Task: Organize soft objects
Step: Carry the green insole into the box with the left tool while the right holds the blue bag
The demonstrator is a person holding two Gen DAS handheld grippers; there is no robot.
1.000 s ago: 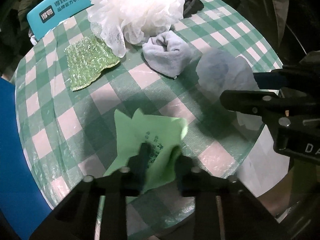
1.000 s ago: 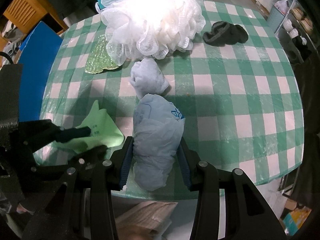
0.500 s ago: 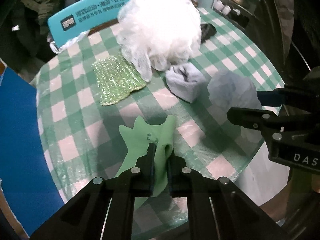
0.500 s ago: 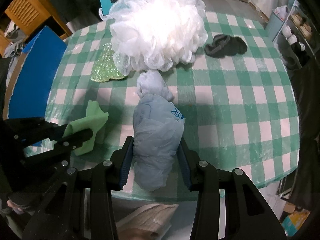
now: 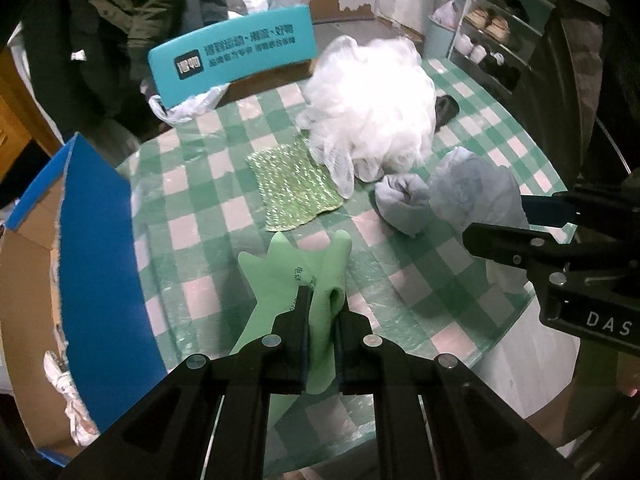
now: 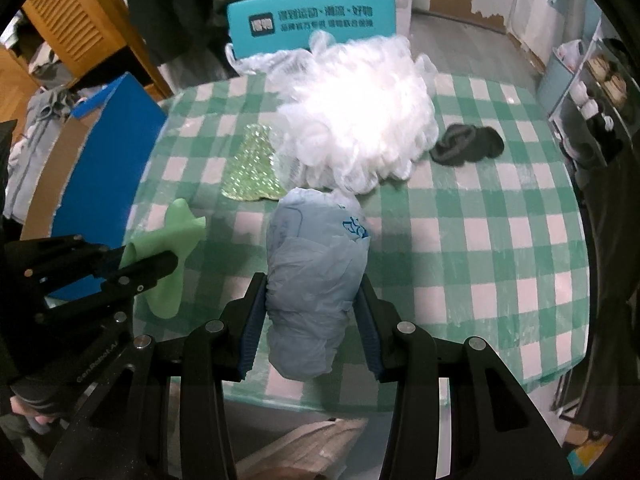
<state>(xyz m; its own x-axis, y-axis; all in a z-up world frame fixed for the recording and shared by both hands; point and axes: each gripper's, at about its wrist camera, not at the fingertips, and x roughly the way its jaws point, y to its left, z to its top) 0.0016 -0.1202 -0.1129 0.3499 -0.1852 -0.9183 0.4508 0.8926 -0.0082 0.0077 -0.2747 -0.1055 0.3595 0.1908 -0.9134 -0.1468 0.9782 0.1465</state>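
The green rubber glove (image 5: 298, 280) is being pinched tight by the left tool (image 5: 320, 312), with only a thin fold caught between the two closed jaws. Most of the glove is hanging down over the near edge of the bench (image 5: 192, 236). Because so little is being held, the slippery glove could be pulled out and dropped on the floor.

The crumpled blue plastic bag (image 6: 316, 276) is being squeezed by the right tool (image 6: 310, 320), lifted just above the bench. A puffy bag like this could be squashed thinner and let slip.

The white mesh bath pouf (image 6: 360, 120), the sparkly green scrubbing cloth (image 6: 252, 168) and the rolled blue cloth (image 5: 402, 204) are lying close by, so they could be brushed or dragged along.
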